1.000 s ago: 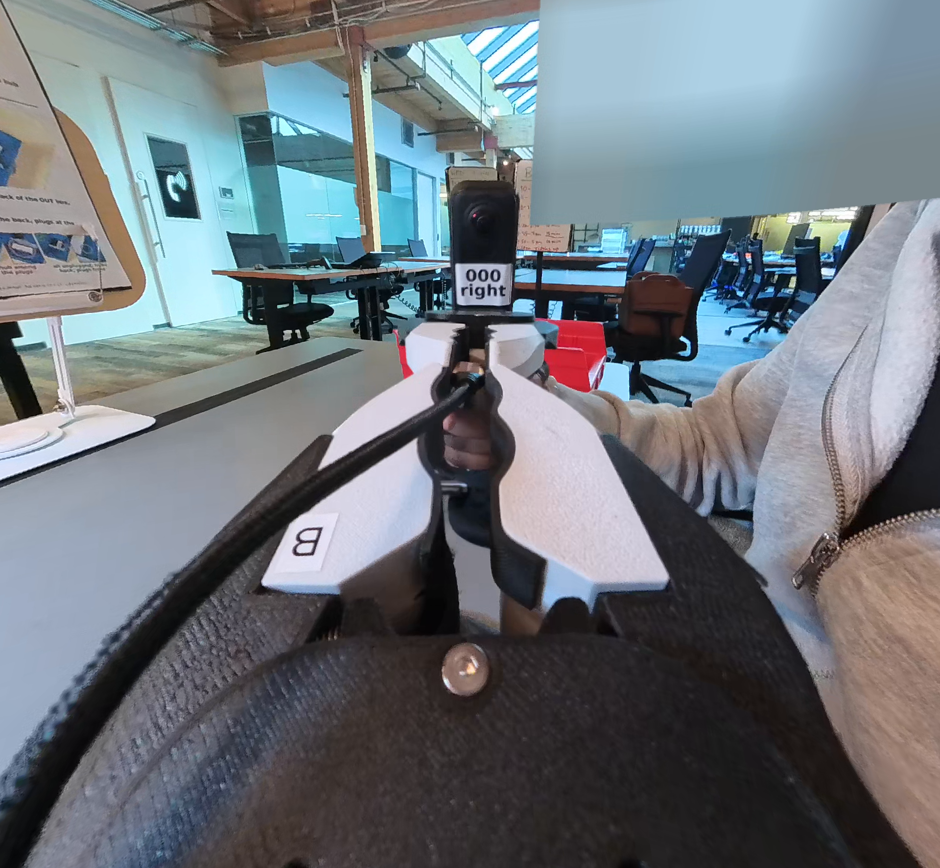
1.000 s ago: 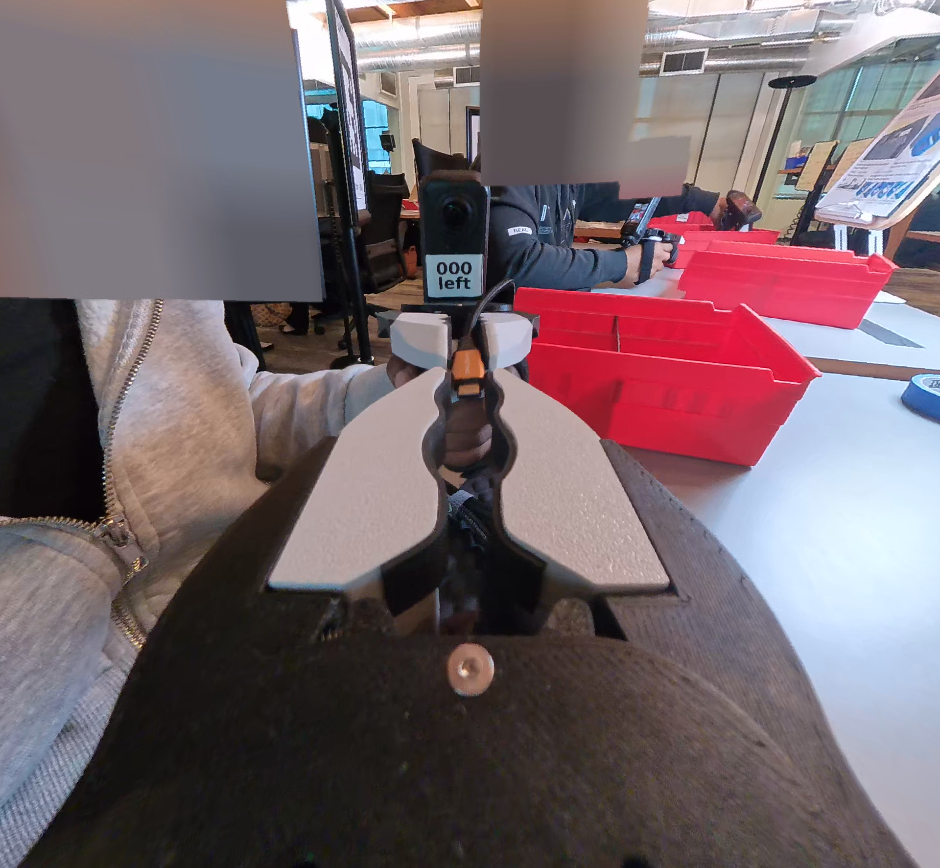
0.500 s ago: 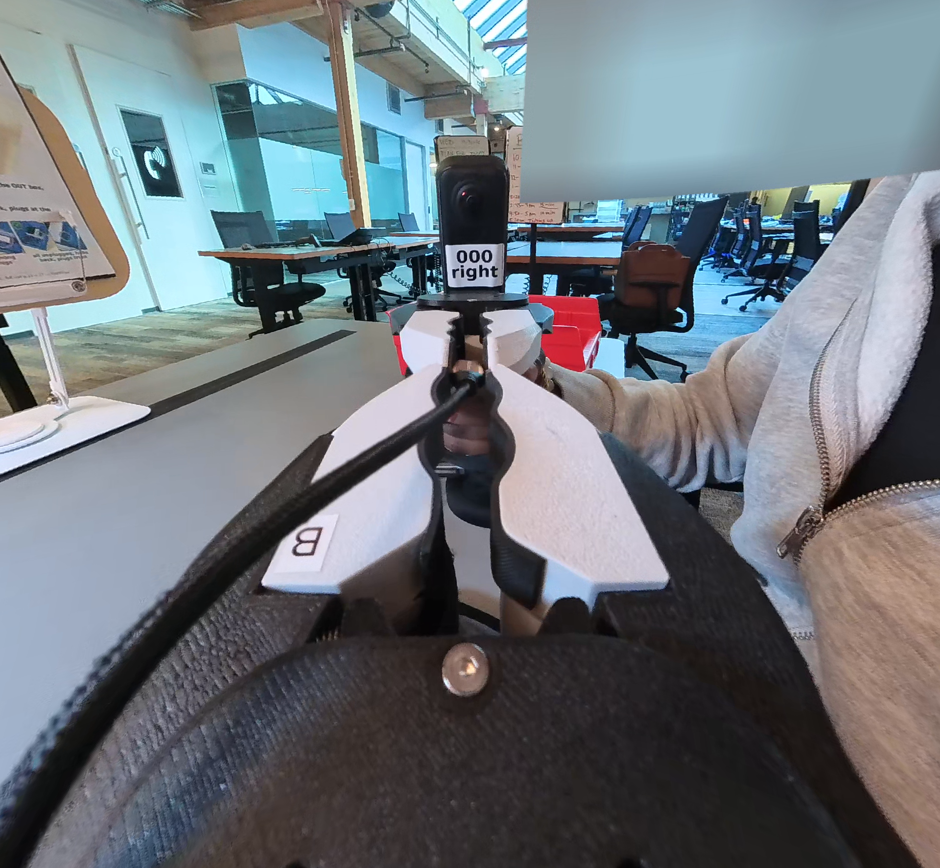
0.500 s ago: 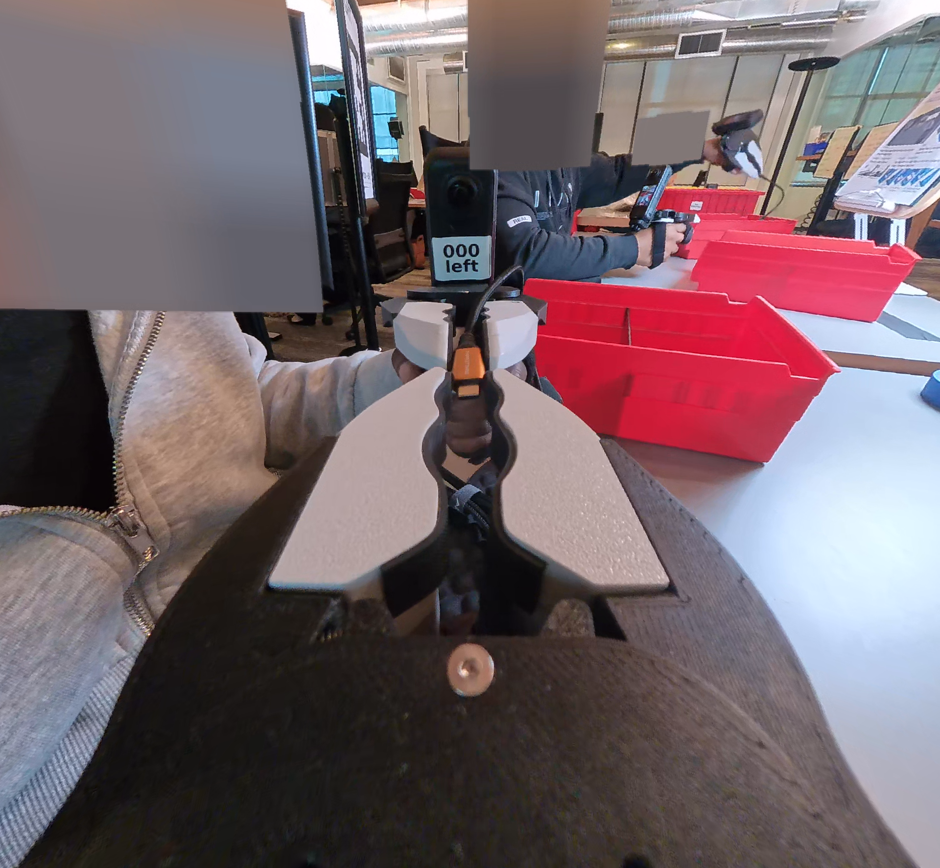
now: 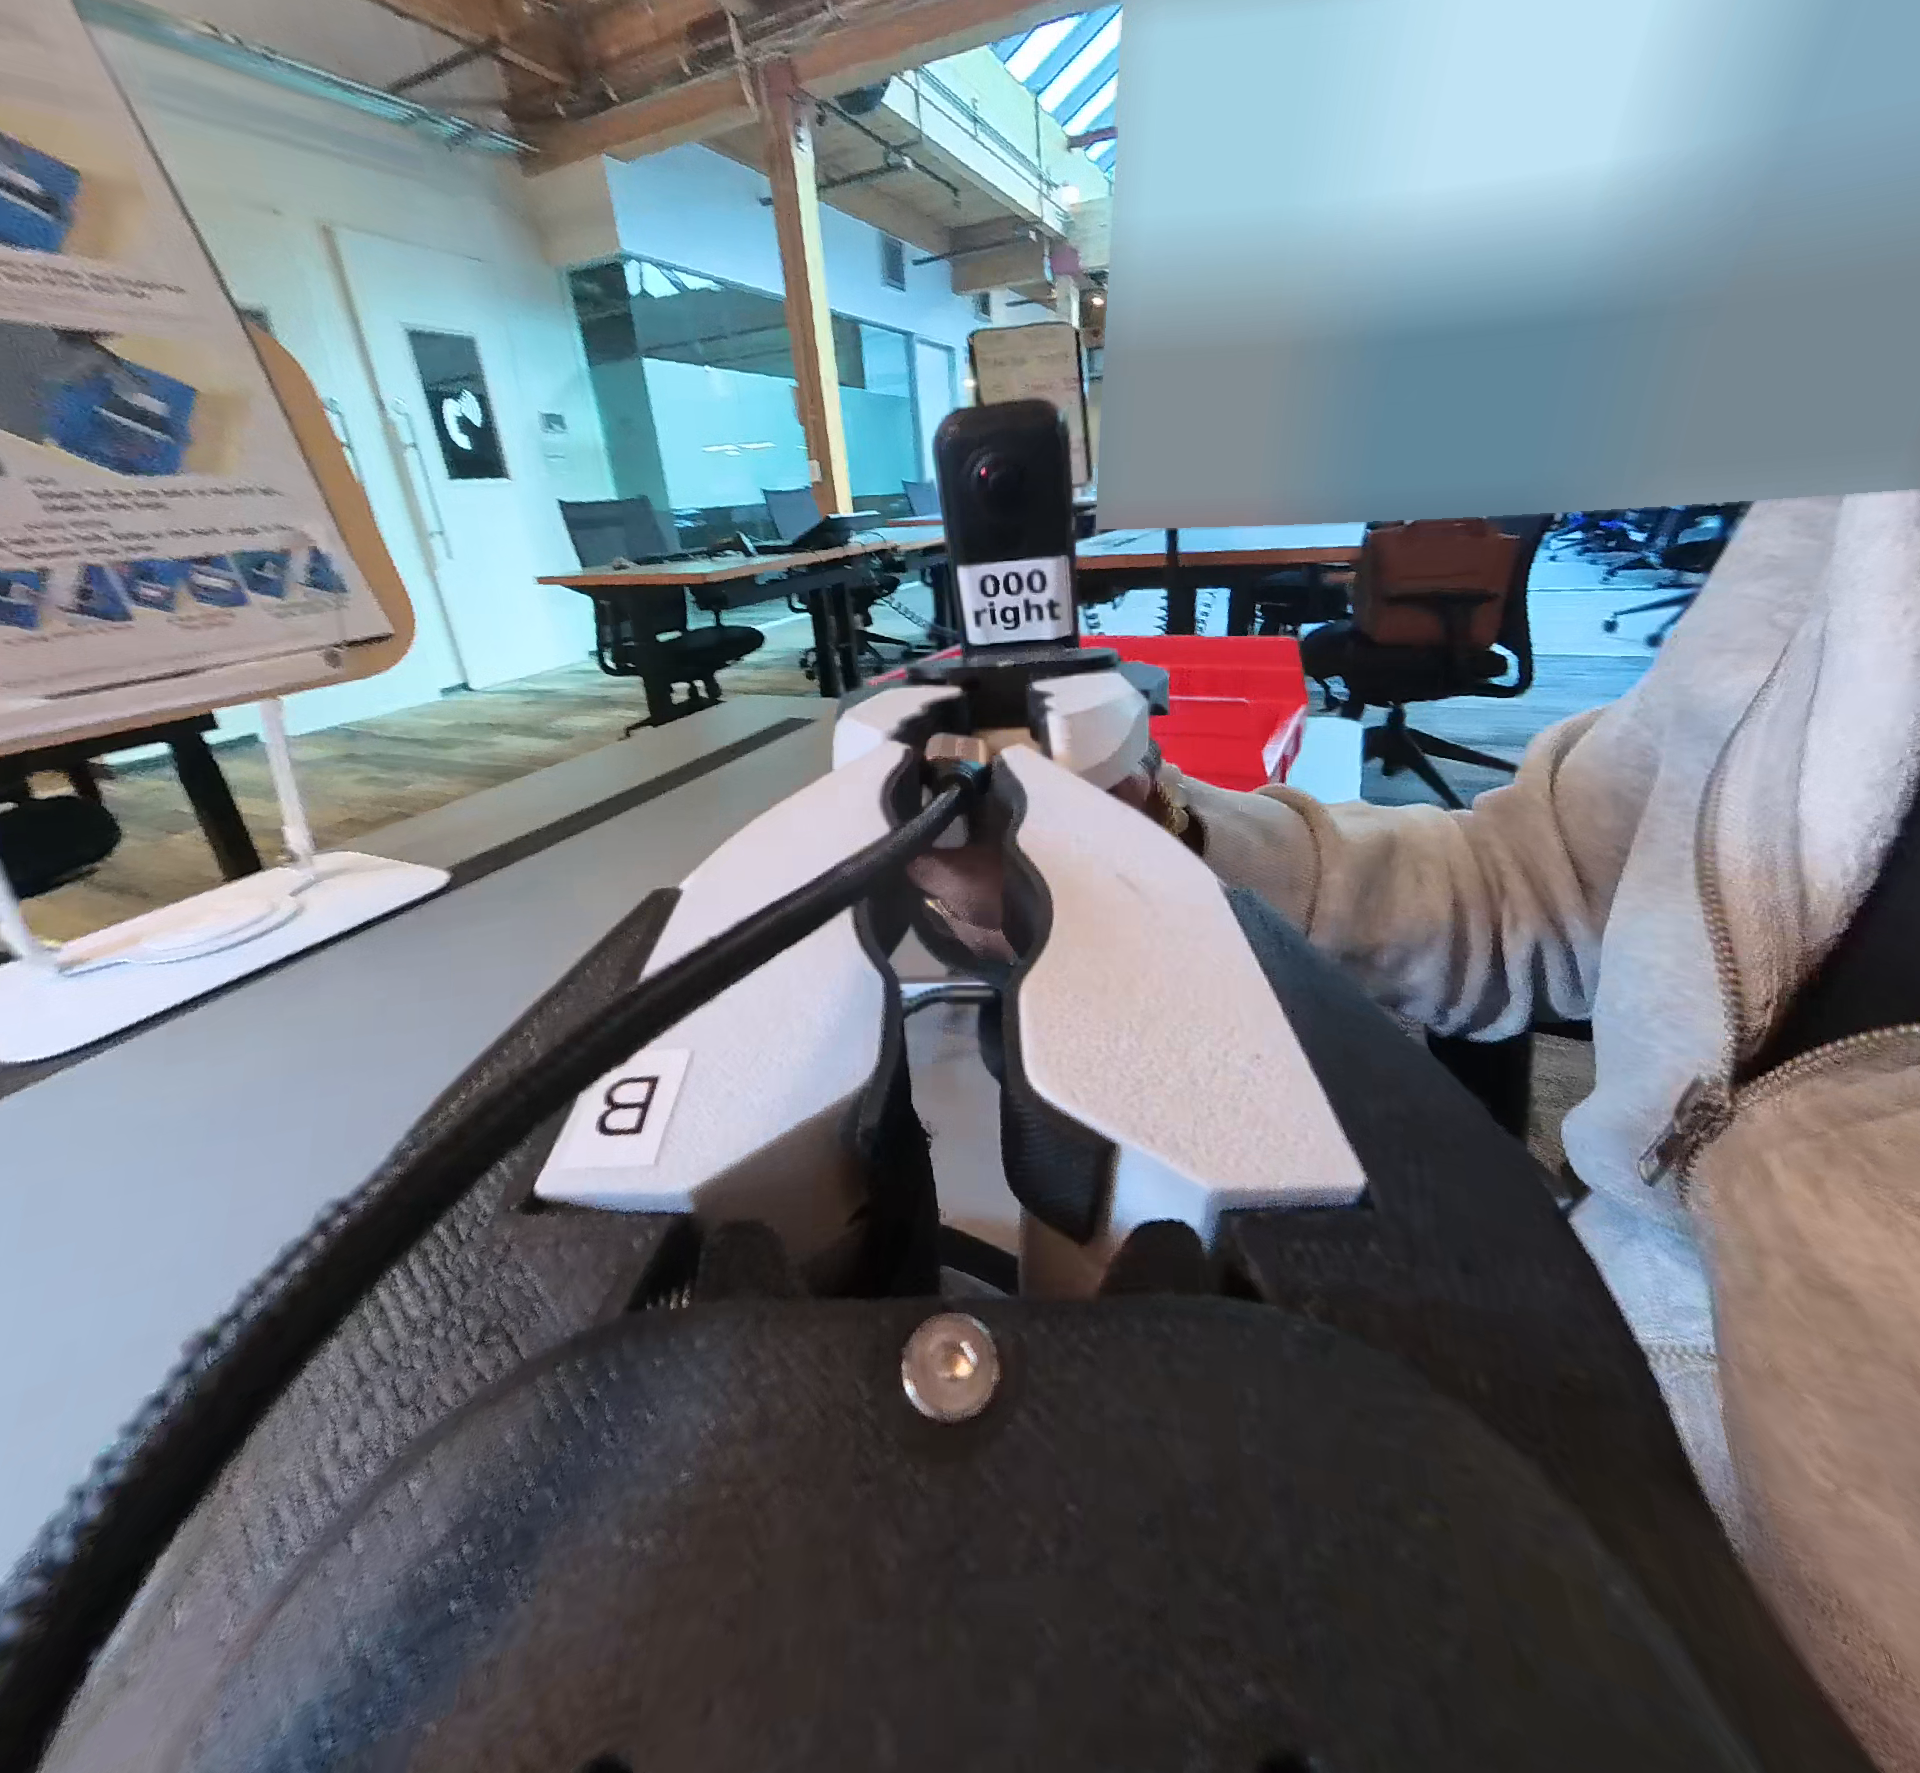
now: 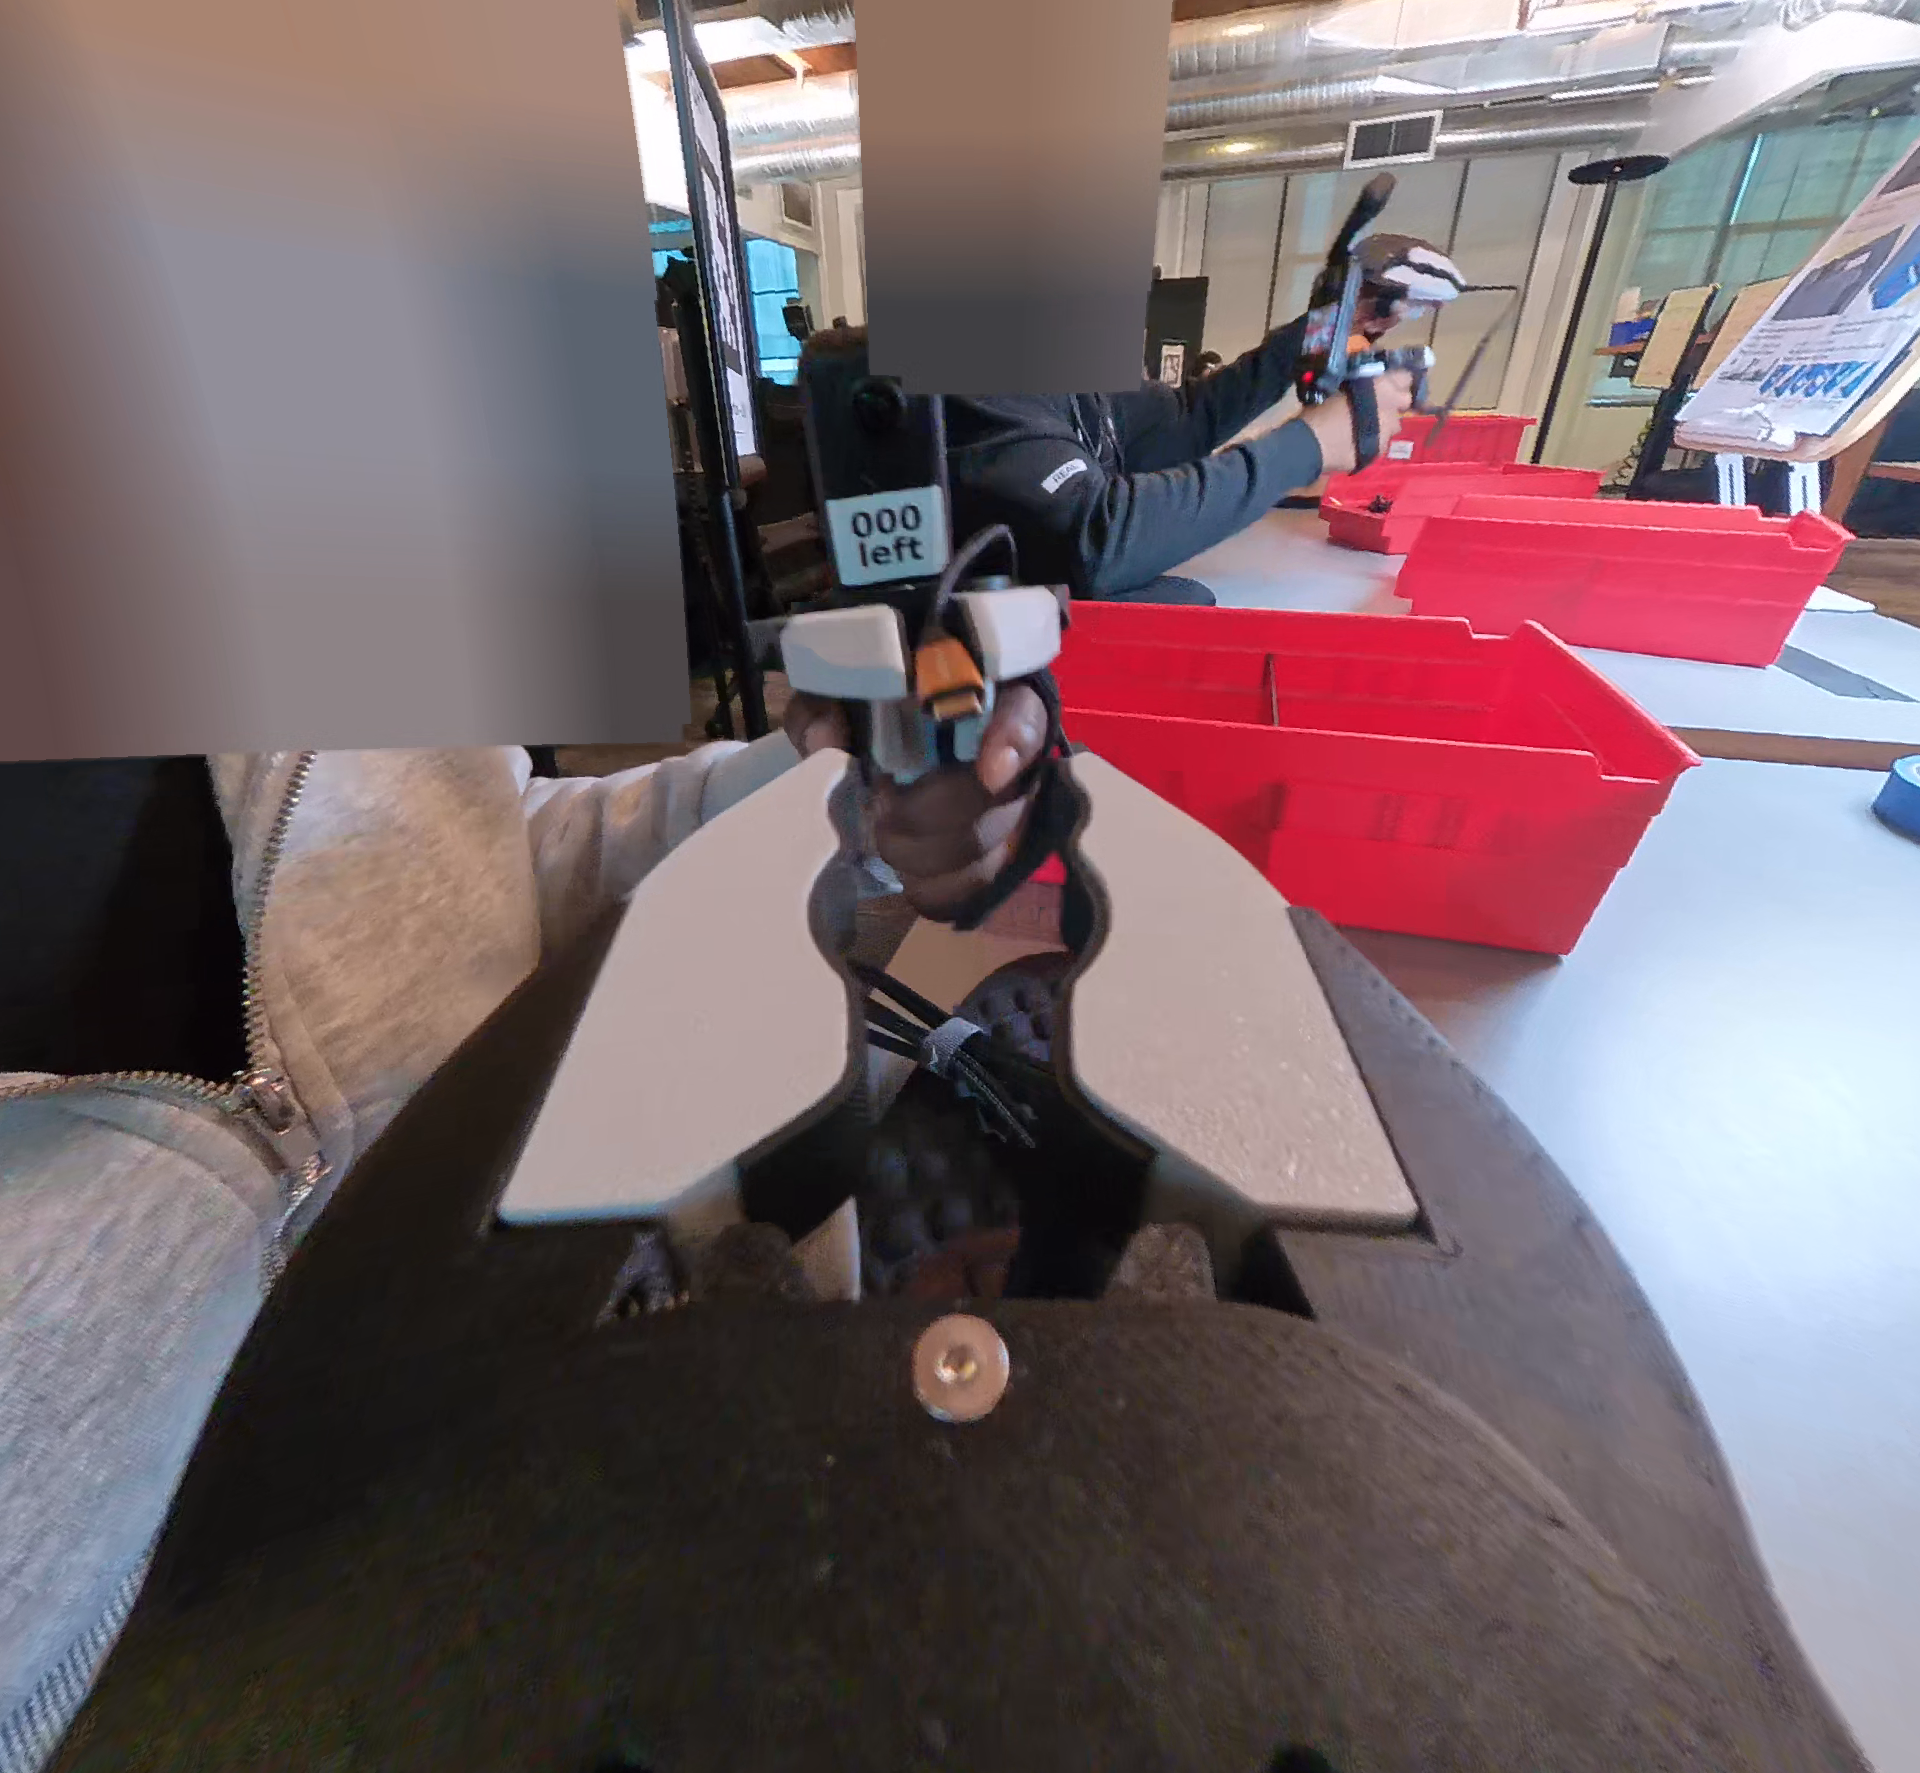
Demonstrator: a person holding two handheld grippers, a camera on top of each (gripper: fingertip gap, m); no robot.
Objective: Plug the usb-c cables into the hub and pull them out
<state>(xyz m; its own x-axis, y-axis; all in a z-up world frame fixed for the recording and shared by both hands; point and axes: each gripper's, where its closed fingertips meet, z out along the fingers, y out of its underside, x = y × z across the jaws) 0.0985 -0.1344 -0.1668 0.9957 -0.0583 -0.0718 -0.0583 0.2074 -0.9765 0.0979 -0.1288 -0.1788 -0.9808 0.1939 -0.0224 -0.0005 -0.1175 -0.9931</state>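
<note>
In the right wrist view my right gripper (image 6: pixel 956 767) is open and empty, its white fingers (image 6: pixel 727 996) spread wide. Facing it, the left gripper (image 6: pixel 940 684) is shut on an orange USB-C plug (image 6: pixel 948 674) whose metal tip points toward me. In the left wrist view my left gripper (image 5: pixel 977 773) is shut on that plug's end (image 5: pixel 954 747). Its black cable (image 5: pixel 727 954) runs back over the left finger. The right gripper (image 5: pixel 997 721) stands just beyond, fingertips apart. A tied bundle of black cable (image 6: pixel 956 1048) hangs below. No hub is in view.
A red bin (image 6: pixel 1351 788) stands on the grey table (image 6: pixel 1662 1100) to the right, with more red bins (image 6: pixel 1610 580) behind and a blue tape roll (image 6: pixel 1901 793). Another person (image 6: pixel 1143 476) works at the back. A sign stand (image 5: pixel 208 923) is on the left. My two grippers' fingertips are within a few centimetres of each other.
My right gripper has opened and let go of the orange plug, then drawn back a little. The left gripper still holds the plug.
</note>
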